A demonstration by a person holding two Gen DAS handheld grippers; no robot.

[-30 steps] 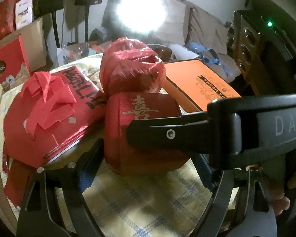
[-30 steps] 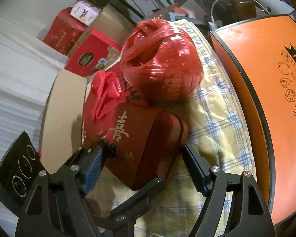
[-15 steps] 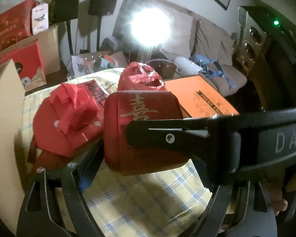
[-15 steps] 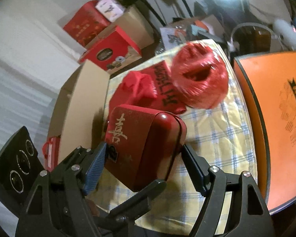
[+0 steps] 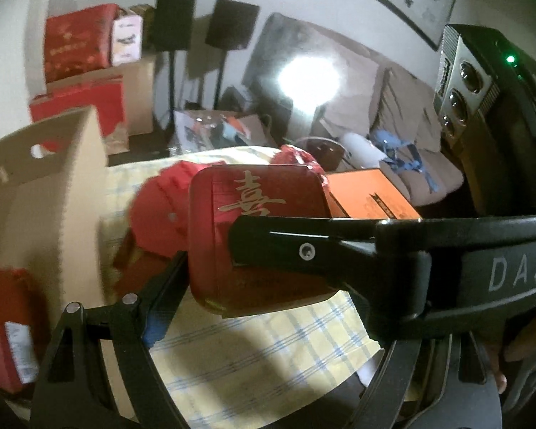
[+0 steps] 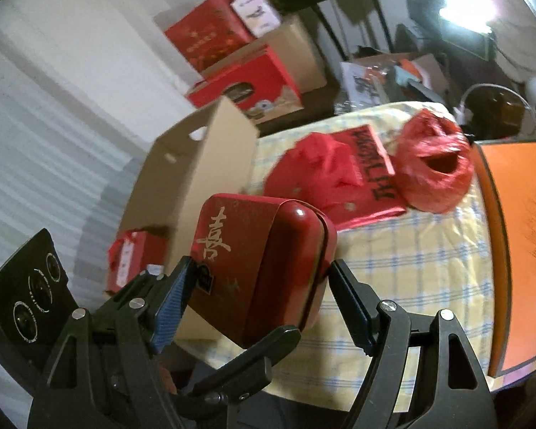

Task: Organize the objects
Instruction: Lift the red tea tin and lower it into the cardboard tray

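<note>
A dark red tin box (image 5: 261,236) with a gold Chinese character is held in the air above the yellow checked tablecloth (image 5: 268,350). Both grippers clamp it. My left gripper (image 5: 264,268) grips its sides; the right gripper's finger crosses in front. In the right wrist view the tin (image 6: 264,268) sits between my right gripper's (image 6: 261,296) blue-padded fingers. An open cardboard box (image 6: 196,178) stands just left of the tin, with a red packet (image 6: 132,264) inside.
On the cloth lie a red plastic bag on a red booklet (image 6: 339,182) and a red ball of plastic string (image 6: 432,171). An orange box (image 6: 518,250) lies at the right. Red gift cartons (image 6: 246,82) and a sofa (image 5: 375,107) stand behind.
Both grippers have lifted the tin off the tablecloth and carried it up and left, toward the open cardboard box. The other red items stayed on the cloth.
</note>
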